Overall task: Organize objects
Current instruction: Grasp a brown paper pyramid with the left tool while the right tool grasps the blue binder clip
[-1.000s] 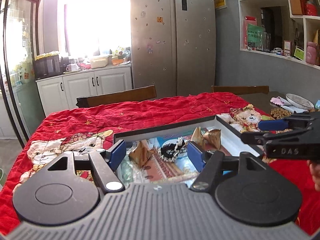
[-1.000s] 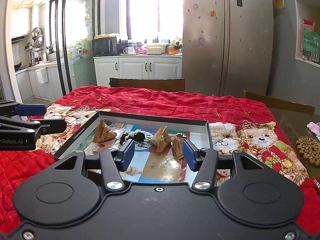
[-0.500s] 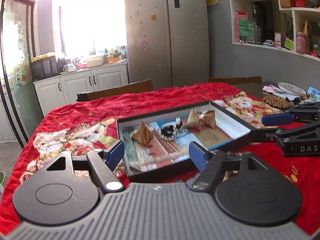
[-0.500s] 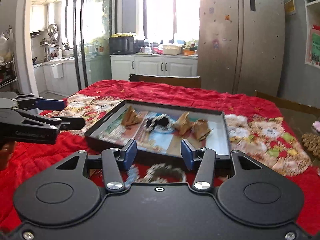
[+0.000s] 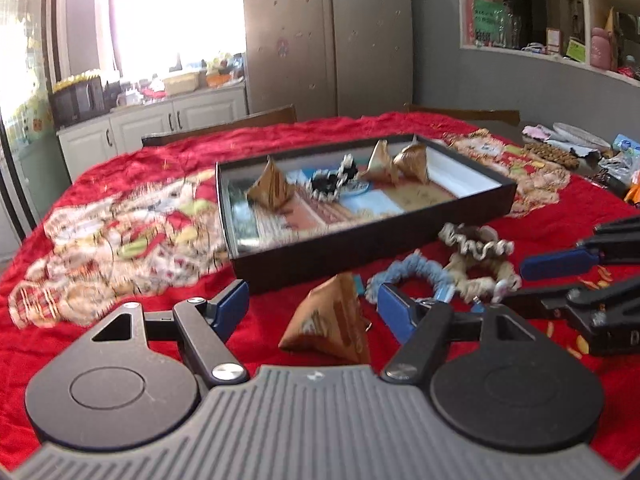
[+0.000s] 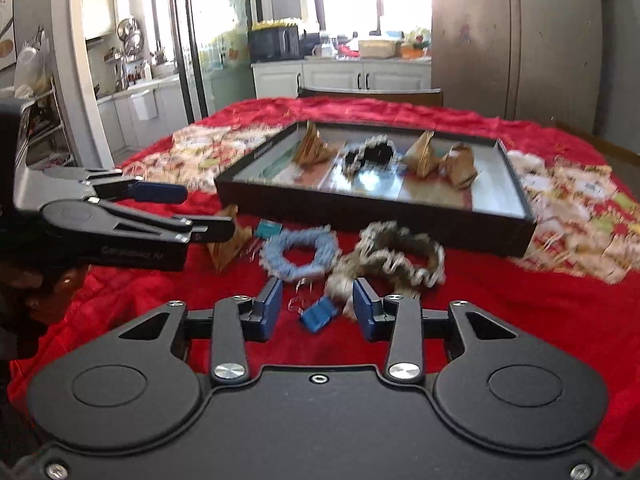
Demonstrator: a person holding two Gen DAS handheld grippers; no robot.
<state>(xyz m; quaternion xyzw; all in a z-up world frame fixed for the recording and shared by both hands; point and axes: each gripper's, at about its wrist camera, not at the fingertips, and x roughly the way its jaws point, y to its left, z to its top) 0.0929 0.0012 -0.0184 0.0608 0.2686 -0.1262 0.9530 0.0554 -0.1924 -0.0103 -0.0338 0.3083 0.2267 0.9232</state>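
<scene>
A black tray [image 5: 372,250] [image 6: 372,216] on the red cloth holds three brown pyramid sachets and a black scrunchie [image 5: 332,180] [image 6: 370,156]. In front of the tray lie a brown pyramid sachet [image 5: 332,322] [image 6: 228,242], a blue scrunchie [image 5: 412,274] [image 6: 298,254], a beige scrunchie [image 5: 478,258] [image 6: 394,254] and a small blue clip [image 6: 318,314]. My left gripper [image 5: 312,308] is open with the loose sachet between its fingers. My right gripper [image 6: 318,306] is open just behind the blue clip.
The table has a red patterned cloth [image 5: 120,232]. Plates, cloths and small items sit at its far right end [image 5: 576,148]. Wooden chairs [image 5: 224,128] stand behind the table, then a fridge and kitchen cabinets.
Both grippers have pulled back from over the tray toward the near side of the table. The loose sachet, scrunchies and clip have come into view.
</scene>
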